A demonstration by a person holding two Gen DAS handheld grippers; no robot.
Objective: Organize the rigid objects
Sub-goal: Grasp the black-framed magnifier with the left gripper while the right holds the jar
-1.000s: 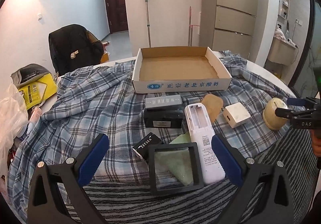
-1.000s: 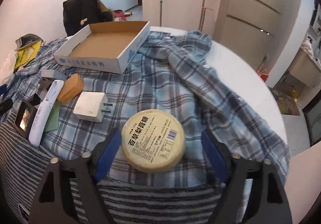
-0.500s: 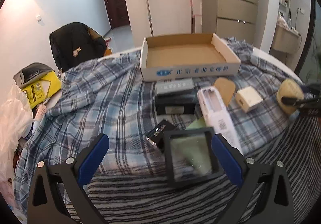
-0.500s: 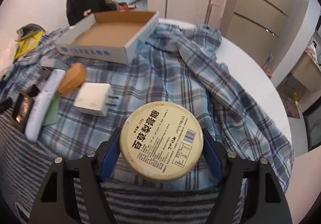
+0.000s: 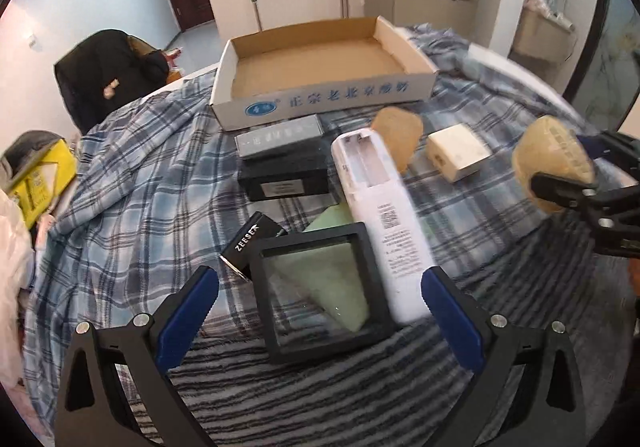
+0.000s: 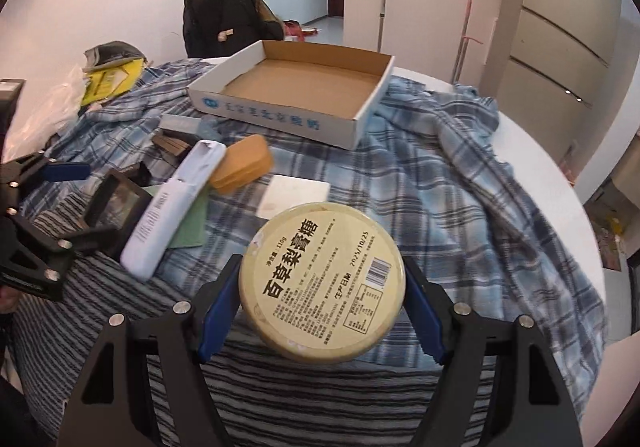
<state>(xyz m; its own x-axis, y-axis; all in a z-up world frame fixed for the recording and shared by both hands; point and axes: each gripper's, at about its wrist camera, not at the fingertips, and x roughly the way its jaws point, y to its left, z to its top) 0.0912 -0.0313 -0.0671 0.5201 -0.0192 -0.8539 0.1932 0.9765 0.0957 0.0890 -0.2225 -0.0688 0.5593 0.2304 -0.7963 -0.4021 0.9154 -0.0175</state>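
My right gripper point(image 6: 320, 287) is shut on a round yellow tin point(image 6: 322, 279) with a printed label, held off the striped cloth. The left wrist view shows the same tin point(image 5: 552, 163) at the right edge. My left gripper point(image 5: 318, 285) is open, its blue pads on either side of a black square frame point(image 5: 320, 295) without touching it. A white remote point(image 5: 380, 219) lies beside the frame, over a green card point(image 5: 340, 283). Beyond them stands an empty cardboard box point(image 5: 320, 103), also seen as the box point(image 6: 280, 119) at the far middle.
A tan case point(image 5: 398, 131), a white adapter point(image 5: 458, 157), a black box point(image 5: 284, 179), a grey box point(image 5: 278, 137) and a small black ZEESEA box point(image 5: 250, 243) lie on the plaid shirt point(image 5: 140, 187). A dark chair point(image 5: 108, 75) stands beyond the table.
The right gripper's pads closed onto the tin and lifted it, carrying it left toward the other objects. The left gripper sank closer over the black frame.
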